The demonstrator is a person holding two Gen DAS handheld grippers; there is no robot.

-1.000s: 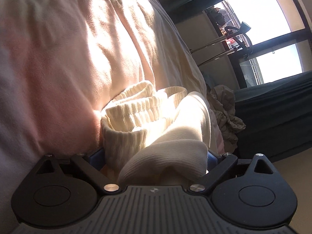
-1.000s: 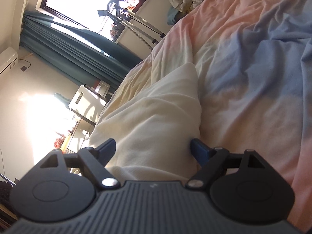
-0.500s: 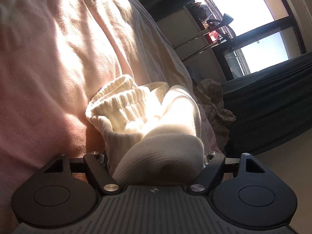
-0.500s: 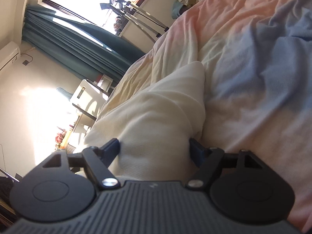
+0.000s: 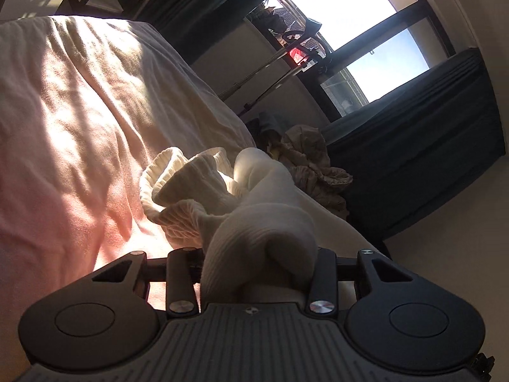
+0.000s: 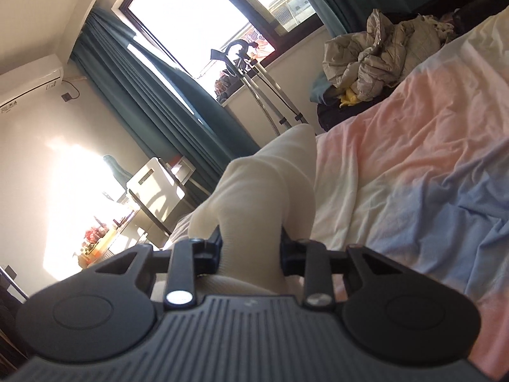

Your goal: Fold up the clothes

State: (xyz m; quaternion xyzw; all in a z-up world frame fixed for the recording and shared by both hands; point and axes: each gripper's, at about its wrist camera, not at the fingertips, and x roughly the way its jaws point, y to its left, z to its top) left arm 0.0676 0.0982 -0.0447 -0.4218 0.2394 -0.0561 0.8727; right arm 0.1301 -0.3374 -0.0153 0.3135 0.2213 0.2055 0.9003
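A cream-white ribbed knit sock (image 5: 254, 222), soft and thick, bunches into rounded folds, its ribbed cuff (image 5: 178, 184) splayed open like a ruffled mouth with sunlight glowing through the weave. The sock hangs over the bed between the two tools. The black plastic left tool (image 5: 259, 273) has just been closing and is clamped on the fabric near the cuff end; the pads press into a fat bulge of knit. The black right tool (image 6: 251, 251) has likewise just been closing, and its fingers pinch the smooth, tube-shaped other end of the sock (image 6: 270, 197), which rises past the jaws as a pale column. Below lies a crumpled cotton bedspread (image 6: 429, 175) washed in pink, cream and pale blue, finely wrinkled. At the bed's far edge sits a heap of rumpled beige clothing (image 6: 378, 54). Teal pleated curtains (image 6: 152, 102) frame a bright window (image 6: 203, 16), with a chrome-legged stand (image 6: 267, 95) before it.
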